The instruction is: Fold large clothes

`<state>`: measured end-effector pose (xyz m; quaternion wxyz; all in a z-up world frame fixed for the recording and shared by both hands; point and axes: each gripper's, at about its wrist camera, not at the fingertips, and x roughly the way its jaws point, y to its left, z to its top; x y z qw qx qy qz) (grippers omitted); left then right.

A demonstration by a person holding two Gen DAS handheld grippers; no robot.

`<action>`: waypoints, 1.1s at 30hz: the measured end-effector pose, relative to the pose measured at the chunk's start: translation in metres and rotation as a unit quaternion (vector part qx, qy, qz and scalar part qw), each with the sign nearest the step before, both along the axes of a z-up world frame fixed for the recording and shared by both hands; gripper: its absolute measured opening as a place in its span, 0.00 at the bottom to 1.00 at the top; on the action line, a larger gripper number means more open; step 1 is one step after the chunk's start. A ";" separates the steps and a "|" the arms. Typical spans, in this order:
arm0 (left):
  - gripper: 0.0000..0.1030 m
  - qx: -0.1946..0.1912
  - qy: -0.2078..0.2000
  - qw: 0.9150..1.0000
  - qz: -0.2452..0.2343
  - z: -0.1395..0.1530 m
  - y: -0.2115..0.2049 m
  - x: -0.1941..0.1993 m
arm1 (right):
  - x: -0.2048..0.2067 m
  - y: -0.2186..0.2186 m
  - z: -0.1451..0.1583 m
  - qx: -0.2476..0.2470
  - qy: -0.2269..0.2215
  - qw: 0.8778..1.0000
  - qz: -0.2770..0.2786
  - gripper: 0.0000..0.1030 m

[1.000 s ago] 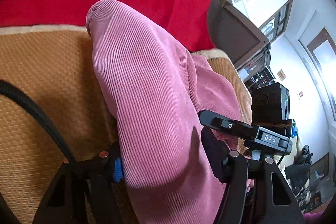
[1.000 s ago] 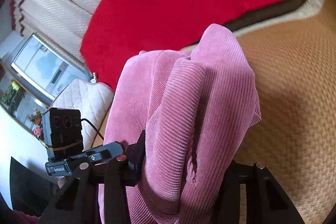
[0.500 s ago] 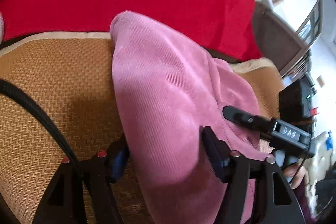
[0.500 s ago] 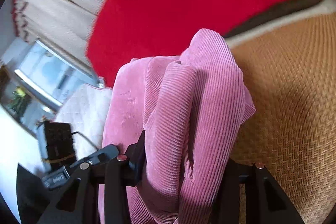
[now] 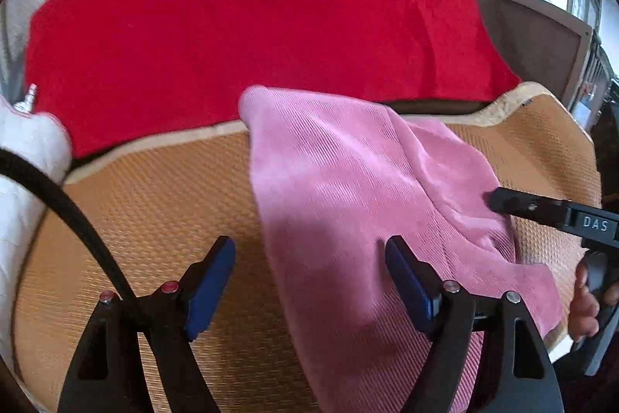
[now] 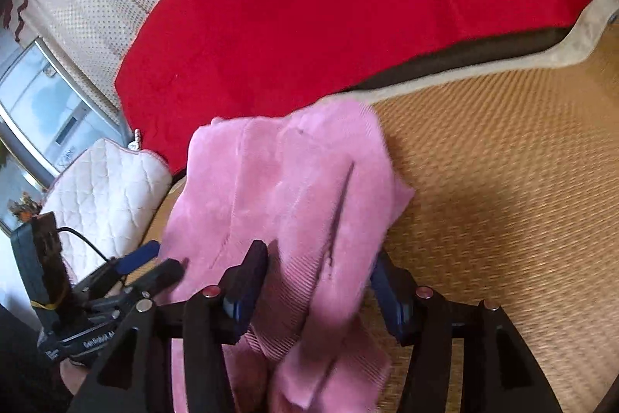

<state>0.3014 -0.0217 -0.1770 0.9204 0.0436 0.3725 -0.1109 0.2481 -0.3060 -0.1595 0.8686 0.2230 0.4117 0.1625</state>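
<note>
pink corduroy garment [image 5: 348, 204] has just been let go onto the woven mat [image 5: 154, 204]: left gripper [image 5: 309, 281] fingers have been opened wide, right gripper [image 6: 313, 289] fingers parted around loose cloth. one fold seems laid.

Pink corduroy garment [image 5: 348, 188], folded, bunched into thick ridges; lies flat ahead of left gripper [image 5: 309, 281], reaching back between right gripper [image 6: 317, 289] fingers.

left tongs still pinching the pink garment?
Apart. The left wrist view shows the left tongs, just opened wide: one pad over bare woven mat, and the pink garment lies loose between them.
</note>
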 end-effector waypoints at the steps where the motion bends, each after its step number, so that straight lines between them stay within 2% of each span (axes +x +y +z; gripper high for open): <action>1: 0.78 0.001 -0.005 1.000 0.005 0.003 0.001 -0.001 | 0.000 -0.002 0.005 -0.003 -0.005 1.000 -0.003 0.56; 7: 0.78 0.002 -0.033 0.999 0.037 0.018 0.019 -0.009 | -0.004 -0.004 0.024 0.013 -0.043 0.999 -0.012 0.56; 14: 0.78 0.016 -0.036 0.997 0.061 0.023 0.032 -0.003 | 0.000 0.025 0.032 0.012 -0.063 0.998 0.019 0.56; 33: 0.78 0.071 -0.010 0.992 0.103 0.006 0.071 -0.006 | 0.016 0.079 0.025 0.014 -0.063 0.995 0.074 0.56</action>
